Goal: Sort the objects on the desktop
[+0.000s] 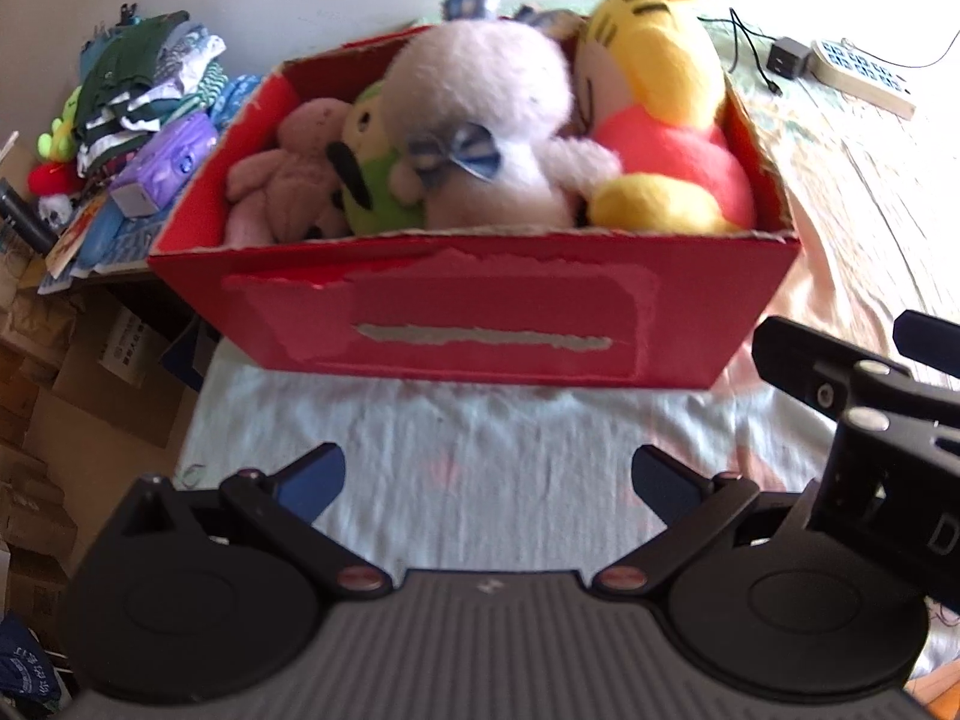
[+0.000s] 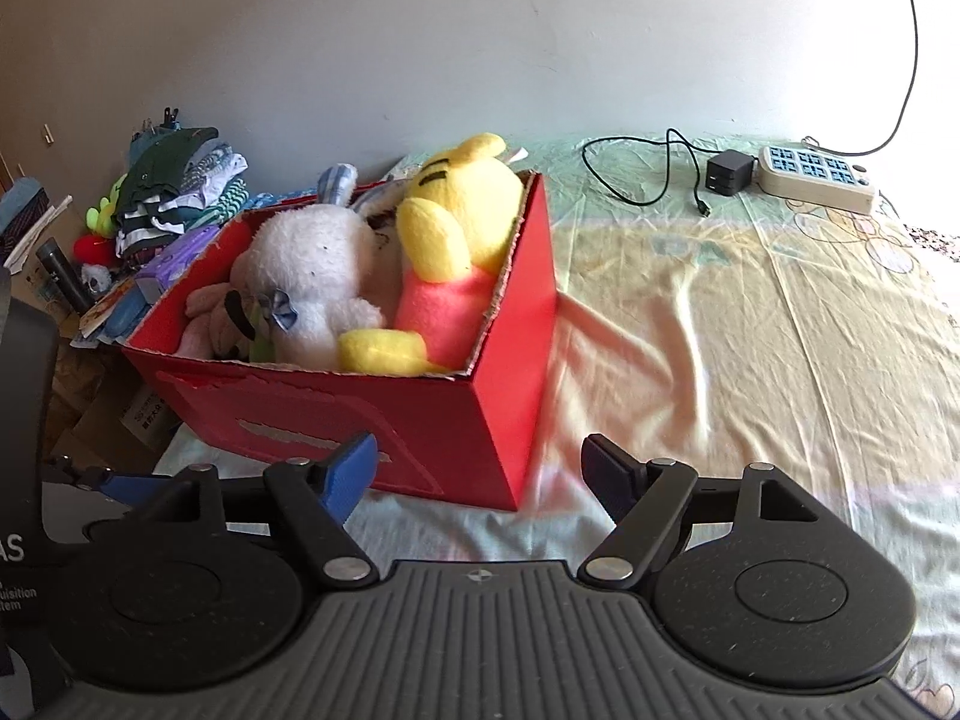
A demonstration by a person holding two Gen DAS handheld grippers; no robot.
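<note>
A red cardboard box (image 1: 480, 318) (image 2: 498, 396) stands on the bedsheet, packed with plush toys: a yellow bear in a pink shirt (image 1: 660, 120) (image 2: 456, 228), a white rabbit with a blue bow (image 1: 480, 120) (image 2: 312, 276), a green toy (image 1: 372, 180) and a pink one (image 1: 288, 180). My left gripper (image 1: 489, 480) hangs open over the sheet just in front of the box, nothing between its blue pads. My right gripper (image 2: 480, 474) is open too, at the box's near right corner, and shows at the right edge of the left wrist view (image 1: 864, 378).
A white power strip (image 2: 816, 180) with a black charger (image 2: 729, 175) and cable lies at the far right of the sheet (image 2: 750, 330). Folded clothes (image 2: 174, 192), a purple box (image 1: 168, 162) and small toys pile up left of the red box. Cardboard cartons (image 1: 36, 420) sit below the bed's left edge.
</note>
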